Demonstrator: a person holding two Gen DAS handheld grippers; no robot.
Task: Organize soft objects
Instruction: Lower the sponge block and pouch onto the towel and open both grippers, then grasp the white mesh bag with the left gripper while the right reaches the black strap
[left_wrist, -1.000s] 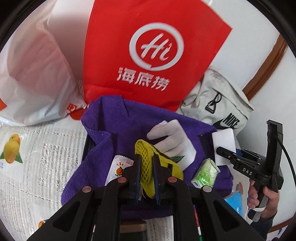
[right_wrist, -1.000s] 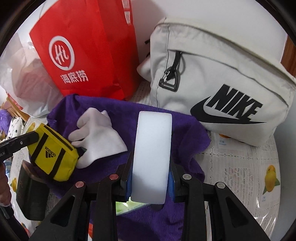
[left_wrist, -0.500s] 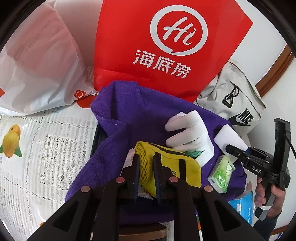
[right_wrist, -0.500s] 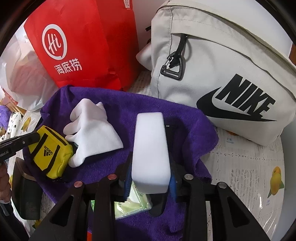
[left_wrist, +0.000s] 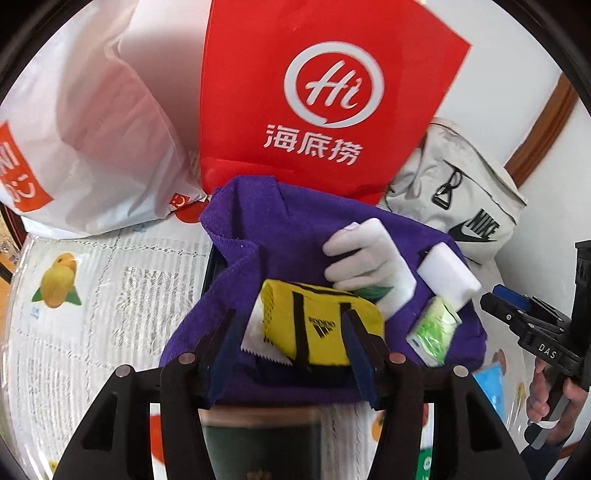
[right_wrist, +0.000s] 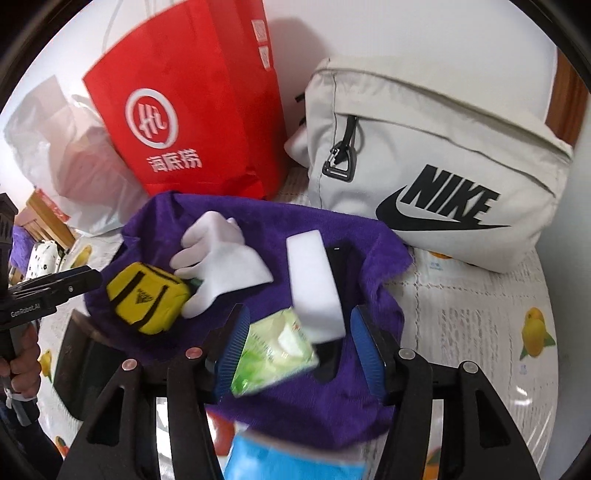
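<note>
The left gripper is opening, its pads clear of the small yellow fabric pouch lying on the purple fleece towel. The right gripper is opening too, clear of the white foam block resting there.

Both wrist cameras look steeply down, close over the same purple towel from opposite sides.
</note>
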